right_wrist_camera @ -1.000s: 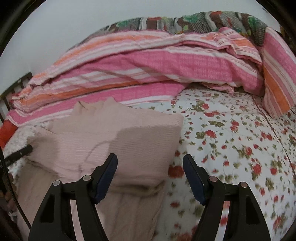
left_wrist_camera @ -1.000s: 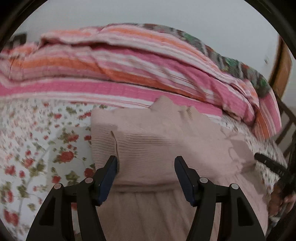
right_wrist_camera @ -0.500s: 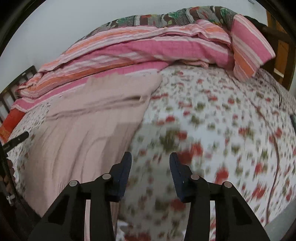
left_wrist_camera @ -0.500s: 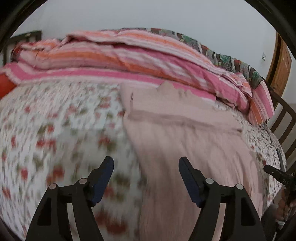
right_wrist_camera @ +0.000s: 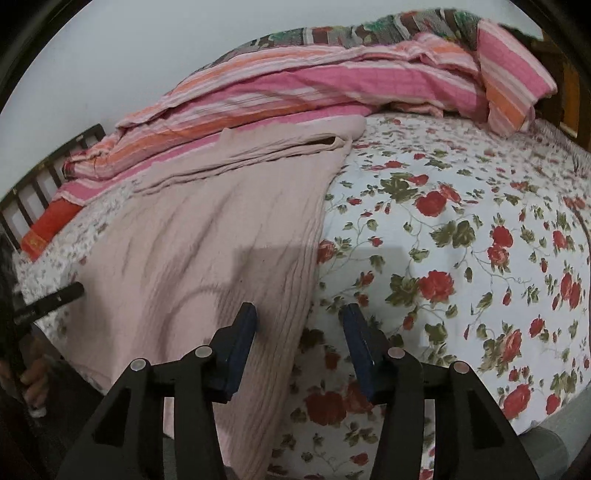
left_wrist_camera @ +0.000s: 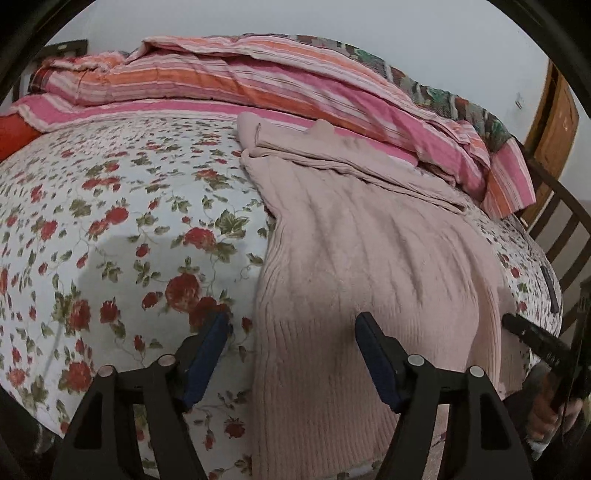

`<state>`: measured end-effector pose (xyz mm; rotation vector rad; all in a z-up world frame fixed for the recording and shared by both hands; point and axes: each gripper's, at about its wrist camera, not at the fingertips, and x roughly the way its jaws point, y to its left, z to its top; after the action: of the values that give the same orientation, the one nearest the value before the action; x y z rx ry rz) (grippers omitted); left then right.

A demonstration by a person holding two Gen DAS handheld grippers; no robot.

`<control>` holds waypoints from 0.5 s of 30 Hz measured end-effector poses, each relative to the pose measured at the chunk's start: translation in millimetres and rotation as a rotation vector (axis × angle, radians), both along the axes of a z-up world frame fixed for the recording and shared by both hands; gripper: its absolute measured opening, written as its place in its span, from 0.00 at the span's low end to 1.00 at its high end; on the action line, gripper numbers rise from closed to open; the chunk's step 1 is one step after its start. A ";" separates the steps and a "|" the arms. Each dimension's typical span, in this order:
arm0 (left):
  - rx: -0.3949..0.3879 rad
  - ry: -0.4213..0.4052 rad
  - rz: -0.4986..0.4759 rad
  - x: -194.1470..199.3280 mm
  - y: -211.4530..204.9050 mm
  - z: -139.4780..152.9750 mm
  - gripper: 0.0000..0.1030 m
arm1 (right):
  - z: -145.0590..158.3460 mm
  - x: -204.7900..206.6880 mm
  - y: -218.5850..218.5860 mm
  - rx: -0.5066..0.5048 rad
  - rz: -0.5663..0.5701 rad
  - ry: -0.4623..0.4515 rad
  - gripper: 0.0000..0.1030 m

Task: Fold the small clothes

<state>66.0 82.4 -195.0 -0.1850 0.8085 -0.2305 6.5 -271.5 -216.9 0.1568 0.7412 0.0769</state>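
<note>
Within the last second both grippers have pulled back from the far, folded end of the pink knit garment point(left_wrist_camera: 369, 258) toward its near hem, so each camera now sees the whole length of it instead of only the folded top. The left gripper point(left_wrist_camera: 291, 354) straddles the garment's left edge near the hem: its jaws have just been closing a little, with the edge lying under the gap, but the pads are not pressing on the cloth, so it is released. The right gripper point(right_wrist_camera: 299, 339) sits over the garment's right edge in the same way; its jaws narrowed and have just been opening slightly, and it too grips nothing. I judge this to mean that the upper fold is done and the 2 grippers are lining up on the 2 near corners for the next fold, which would carry the hem up toward the far end. The garment lies lengthwise on a floral bedsheet point(left_wrist_camera: 110, 221), white with red roses, its near end draping over the bed's front edge. Beyond it, at the far side, a striped pink and orange quilt point(right_wrist_camera: 332, 88) is heaped against a plain pale wall point(left_wrist_camera: 295, 22). A dark wooden bed frame point(left_wrist_camera: 565, 229) shows at the right.
</note>
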 end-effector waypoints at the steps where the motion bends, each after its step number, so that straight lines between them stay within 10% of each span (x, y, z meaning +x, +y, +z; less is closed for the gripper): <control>1: 0.001 -0.005 0.002 -1.7 -0.5 0.0 0.55 | -1.1 -0.2 2.8 -0.014 0.005 -0.003 0.47; 5: -0.043 -0.001 0.001 -1.8 3.0 0.0 0.09 | -3.2 -0.2 6.3 -0.004 0.057 -0.004 0.09; 11: -0.193 -0.031 0.044 -11.8 29.5 6.2 0.09 | 14.3 -22.7 -33.5 0.154 0.027 -0.091 0.04; 15: -0.146 -0.002 0.030 -10.4 20.7 1.0 0.09 | 5.9 -18.8 -33.9 0.115 -0.001 -0.032 0.04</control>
<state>55.6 103.1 -194.0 -0.3336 0.7864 -0.2618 -12.3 -305.4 -211.0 0.2648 0.7046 0.1207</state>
